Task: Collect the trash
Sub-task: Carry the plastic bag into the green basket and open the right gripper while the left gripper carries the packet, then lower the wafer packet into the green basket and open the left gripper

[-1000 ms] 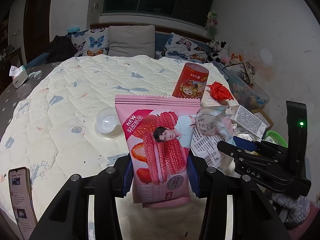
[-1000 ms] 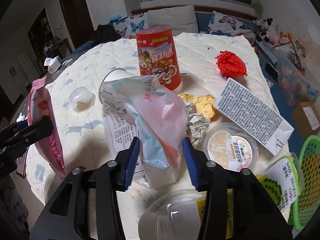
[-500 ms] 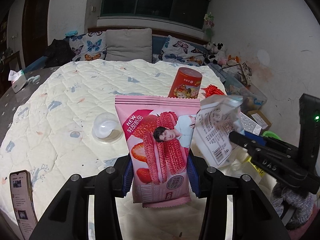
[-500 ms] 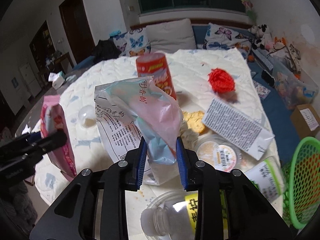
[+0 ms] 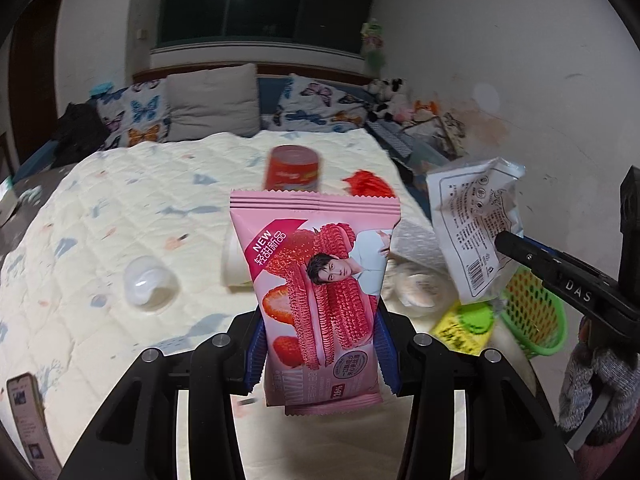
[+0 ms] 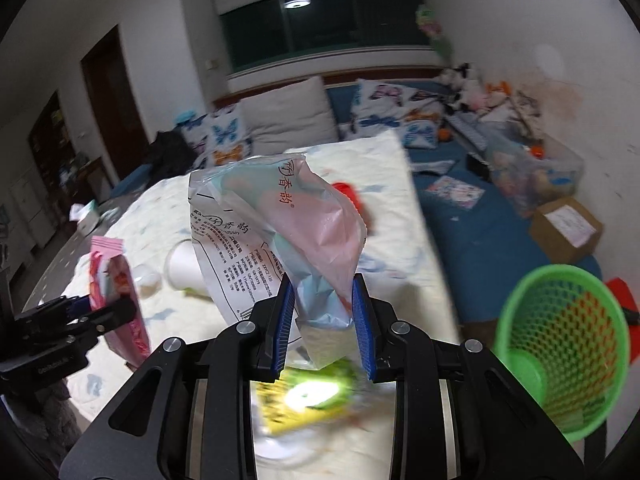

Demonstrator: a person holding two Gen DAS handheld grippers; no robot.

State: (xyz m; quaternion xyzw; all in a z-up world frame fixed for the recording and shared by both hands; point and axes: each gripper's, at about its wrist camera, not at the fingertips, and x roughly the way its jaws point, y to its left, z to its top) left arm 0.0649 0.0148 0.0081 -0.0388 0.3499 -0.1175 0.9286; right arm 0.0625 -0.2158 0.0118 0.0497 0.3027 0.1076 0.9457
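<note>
Two wrappers are off the quilted table (image 5: 80,216), one per gripper: the left gripper (image 5: 318,344) clamps a pink snack packet (image 5: 316,280) upright between its fingers, and the right gripper (image 6: 323,320), whose jaws have just been closing, pinches a crumpled pastel bag (image 6: 288,224). Right of those fingers and lower waits the green basket (image 6: 560,344). Risk: the slack bag, pinched only near its bottom end, could slip free mid-swing, or catch the basket's rim

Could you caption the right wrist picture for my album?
Right gripper clamps a crumpled pastel plastic bag beside a green mesh basket.
</note>
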